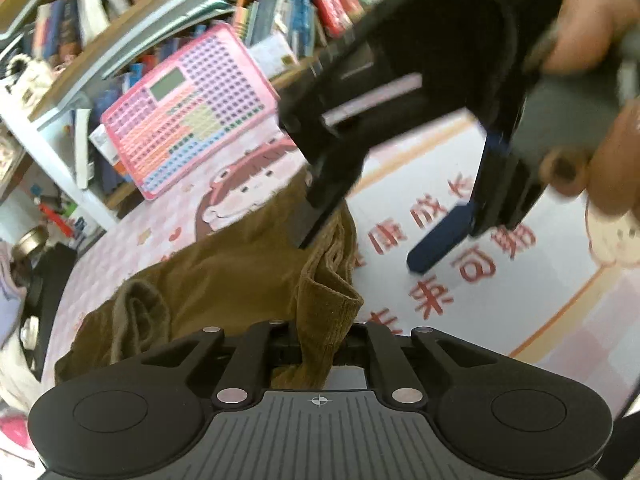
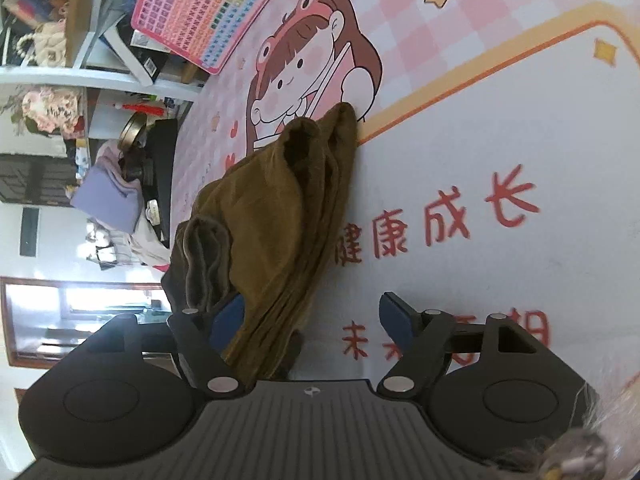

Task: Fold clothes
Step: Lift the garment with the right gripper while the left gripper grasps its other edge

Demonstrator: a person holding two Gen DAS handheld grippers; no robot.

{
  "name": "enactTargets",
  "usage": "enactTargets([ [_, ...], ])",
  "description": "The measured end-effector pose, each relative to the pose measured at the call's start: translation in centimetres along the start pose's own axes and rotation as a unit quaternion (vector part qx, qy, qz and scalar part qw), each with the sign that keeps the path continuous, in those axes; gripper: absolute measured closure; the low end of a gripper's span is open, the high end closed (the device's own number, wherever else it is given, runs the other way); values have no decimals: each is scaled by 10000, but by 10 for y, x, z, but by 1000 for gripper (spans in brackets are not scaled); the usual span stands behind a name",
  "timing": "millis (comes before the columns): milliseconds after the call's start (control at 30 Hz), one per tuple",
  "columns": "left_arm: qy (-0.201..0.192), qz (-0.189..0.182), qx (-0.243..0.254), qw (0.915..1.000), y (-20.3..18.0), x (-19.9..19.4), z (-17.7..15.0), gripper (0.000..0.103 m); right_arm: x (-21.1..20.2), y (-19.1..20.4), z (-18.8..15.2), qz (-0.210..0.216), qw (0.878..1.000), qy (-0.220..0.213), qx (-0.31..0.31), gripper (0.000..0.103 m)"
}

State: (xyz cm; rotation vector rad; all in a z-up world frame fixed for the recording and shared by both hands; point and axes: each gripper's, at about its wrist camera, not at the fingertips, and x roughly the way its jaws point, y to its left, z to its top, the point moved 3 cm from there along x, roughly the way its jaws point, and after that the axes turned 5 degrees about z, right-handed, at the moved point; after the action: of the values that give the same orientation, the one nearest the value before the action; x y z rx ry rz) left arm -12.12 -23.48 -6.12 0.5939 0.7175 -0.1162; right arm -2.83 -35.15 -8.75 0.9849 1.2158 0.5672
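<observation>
— Nearest the left wrist lens, what sits between the fingers?

— Brown corduroy garment point(image 1: 248, 280). A ribbed fold of it runs straight down into the left gripper point(image 1: 316, 354), whose jaws are drawn together and pinch that fold; the linkage arms stand nearly parallel on either side of the cloth.

— And the rest of the garment?

— It lies bunched on the pink cartoon mat point(image 1: 520, 280), spreading away from the pinched fold toward the left of that view, with a rolled hem at its near left edge.

— Where is the other tool?

— In the left wrist view the right gripper point(image 1: 368, 236) reaches down from the upper right, gripped by a hand point(image 1: 592, 40). One black finger touches or nearly touches the far edge of the cloth; the blue-padded finger point(image 1: 440, 240) is well apart from it, over the mat's red lettering.

— So those jaws are apart?

— Yes, spread wide. From the right wrist view, the garment point(image 2: 272, 208) drapes over the left-hand blue pad, while the right-hand pad point(image 2: 396, 316) stands clear of the cloth. Nothing is clamped there.

— Anything behind?

— A pink keyboard toy point(image 1: 192, 108) leaning against a cluttered bookshelf point(image 1: 120, 20).
</observation>
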Motion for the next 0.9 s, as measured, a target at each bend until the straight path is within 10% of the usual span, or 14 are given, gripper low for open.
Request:
enactTargets([
  [200, 31, -87, -282, 9996, 9, -9, -2, 95, 19, 3, 18, 128, 9997, -28, 195, 36],
  [367, 78, -194, -490, 9986, 11, -15, -7, 96, 23, -2, 27, -42, 9996, -118, 257, 87],
  [900, -380, -962, -816, 9913, -4, -31, 5, 96, -35, -12, 24, -37, 9972, -728, 165, 90],
])
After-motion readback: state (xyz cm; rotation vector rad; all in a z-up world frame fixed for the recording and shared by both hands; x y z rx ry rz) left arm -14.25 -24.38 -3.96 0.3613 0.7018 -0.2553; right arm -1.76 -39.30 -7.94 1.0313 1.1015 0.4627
